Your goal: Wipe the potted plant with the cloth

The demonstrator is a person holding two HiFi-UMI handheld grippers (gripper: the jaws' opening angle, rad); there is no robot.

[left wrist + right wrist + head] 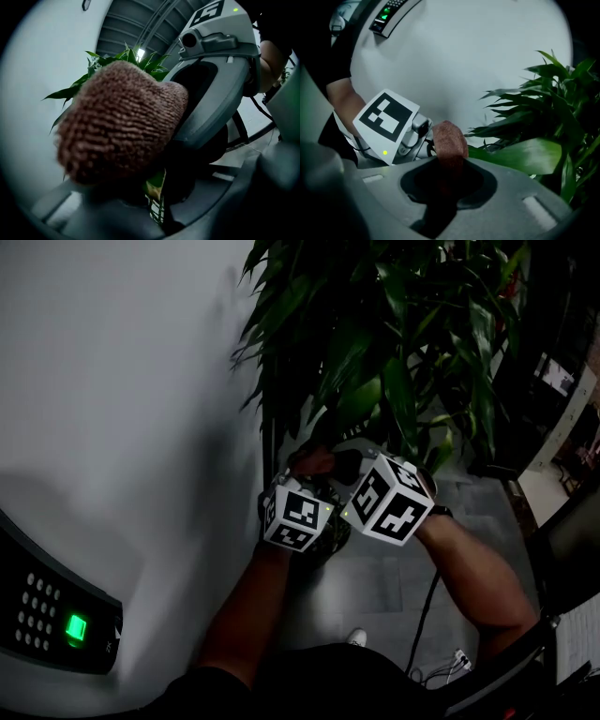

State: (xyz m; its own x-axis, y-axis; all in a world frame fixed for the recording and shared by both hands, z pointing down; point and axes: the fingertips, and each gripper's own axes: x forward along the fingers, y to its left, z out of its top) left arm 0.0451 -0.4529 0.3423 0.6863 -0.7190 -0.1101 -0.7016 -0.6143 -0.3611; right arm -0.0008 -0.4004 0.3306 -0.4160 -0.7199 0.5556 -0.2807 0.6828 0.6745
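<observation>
The potted plant (394, 352) spreads long green leaves above both grippers, beside a white wall. A brown knitted cloth (117, 122) stretches between the two grippers. My left gripper (155, 190) is shut on the cloth's near end, and a bit of leaf shows in the narrow slit under it. My right gripper (450, 161) is shut on the cloth (449, 140), which stands up out of its jaws. A broad leaf (520, 157) reaches in from the right and ends behind the cloth. In the head view the two marker cubes (298, 514) (392, 500) sit side by side under the foliage.
The white wall (122, 381) fills the left. A dark keypad panel with a green light (56, 620) is mounted low on it. A cable (427, 615) lies on the grey tiled floor (375, 577). Dark furniture (562, 549) stands at the right.
</observation>
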